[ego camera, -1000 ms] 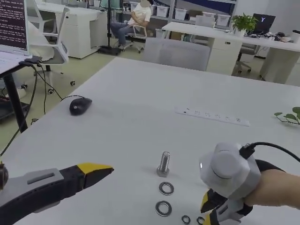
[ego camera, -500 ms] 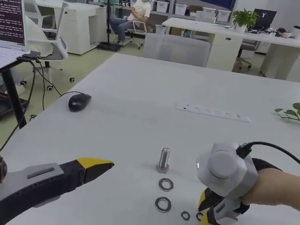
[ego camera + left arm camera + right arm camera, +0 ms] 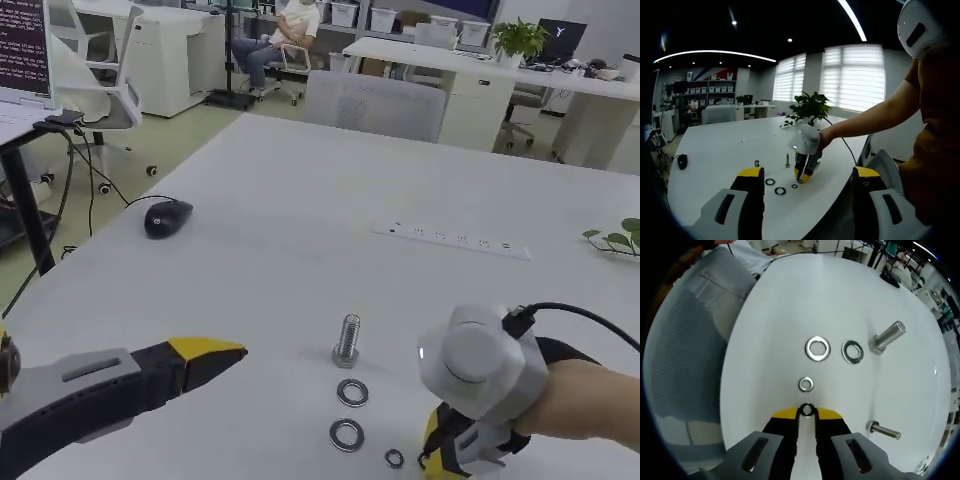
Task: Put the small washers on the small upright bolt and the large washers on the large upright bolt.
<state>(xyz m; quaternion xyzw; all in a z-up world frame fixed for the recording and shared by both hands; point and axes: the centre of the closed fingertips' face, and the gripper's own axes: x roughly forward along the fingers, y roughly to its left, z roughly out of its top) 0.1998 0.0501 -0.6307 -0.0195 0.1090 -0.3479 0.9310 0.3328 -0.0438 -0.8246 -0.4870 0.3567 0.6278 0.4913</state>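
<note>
Right gripper (image 3: 440,457): jaws pinched on a small washer (image 3: 807,410) at their tips, low over the table (image 3: 300,220).
Left gripper (image 3: 205,355): jaws spread, empty, left of the large bolt (image 3: 347,340).
Change: the right gripper has sunk onto a washer that lay bare a second ago.
Meaning: first pick-up likely begun; large bolt and small bolt (image 3: 882,430) bare; spare washer (image 3: 394,458) and large washers (image 3: 351,392) lie flat.

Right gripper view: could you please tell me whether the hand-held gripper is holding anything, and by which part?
The right hand-held gripper appears to pinch one small washer by its outer rim, between its jaw tips, close to the table.
</note>
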